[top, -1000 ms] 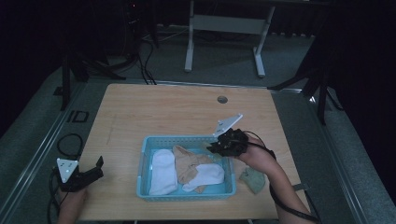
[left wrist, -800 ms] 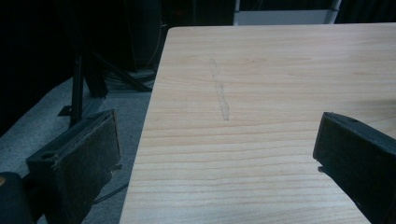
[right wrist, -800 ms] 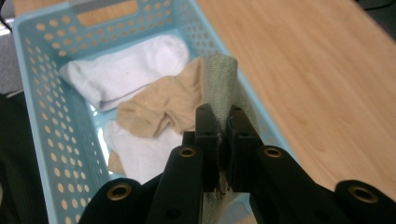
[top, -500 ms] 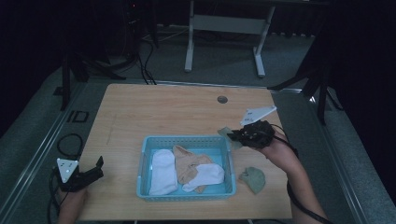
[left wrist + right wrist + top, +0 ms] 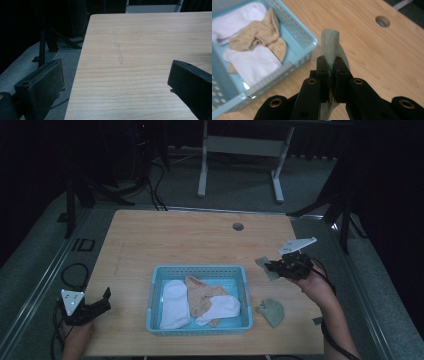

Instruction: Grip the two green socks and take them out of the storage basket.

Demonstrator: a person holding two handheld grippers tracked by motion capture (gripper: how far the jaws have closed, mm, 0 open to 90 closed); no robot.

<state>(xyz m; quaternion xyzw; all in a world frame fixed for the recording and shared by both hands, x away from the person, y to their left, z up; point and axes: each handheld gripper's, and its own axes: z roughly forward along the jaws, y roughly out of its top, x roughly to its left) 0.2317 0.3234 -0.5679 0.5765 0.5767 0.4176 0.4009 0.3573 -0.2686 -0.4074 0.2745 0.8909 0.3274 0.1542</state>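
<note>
A light blue basket (image 5: 200, 272) sits at the table's front middle with two white socks (image 5: 173, 303) and a tan sock (image 5: 201, 296) inside. My right gripper (image 5: 270, 266) is to the basket's right, above the table, shut on a green sock (image 5: 262, 265) (image 5: 331, 41) that sticks out past the jaws. A second green sock (image 5: 271, 311) lies on the table by the basket's front right corner. My left gripper (image 5: 106, 297) rests at the front left table edge, open, with nothing between its jaws (image 5: 117, 82).
The wooden table (image 5: 200, 240) has a round cable hole (image 5: 238, 226) at the back and bare wood to the left and behind the basket. A white frame stand (image 5: 240, 150) is on the floor beyond the table.
My right gripper has lifted the green sock out of the basket's right side and carried it right and back. The left gripper has stayed put.
</note>
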